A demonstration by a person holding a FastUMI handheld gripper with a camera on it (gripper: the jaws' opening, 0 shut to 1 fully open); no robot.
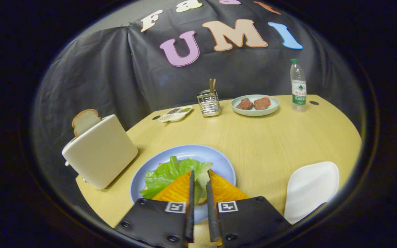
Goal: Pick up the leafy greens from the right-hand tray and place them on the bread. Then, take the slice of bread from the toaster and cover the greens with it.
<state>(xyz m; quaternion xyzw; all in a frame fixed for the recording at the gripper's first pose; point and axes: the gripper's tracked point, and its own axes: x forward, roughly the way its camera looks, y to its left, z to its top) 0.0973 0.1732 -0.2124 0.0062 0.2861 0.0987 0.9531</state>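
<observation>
On the bench one blue plate carries one leafy green, with bread barely showing beneath. Over it the claw has its fingers nearly together, a bit of leaf between them; whether they pinch it I cannot tell. One toaster holds one bread slice. One white tray sits right. One green plate bears two meat patties.

A: At six o'clock we find the bread almost wholly hidden under the leafy greens.

B: At nine, the toaster conceals its bread slice's lower part; tray contents are too small.
</observation>
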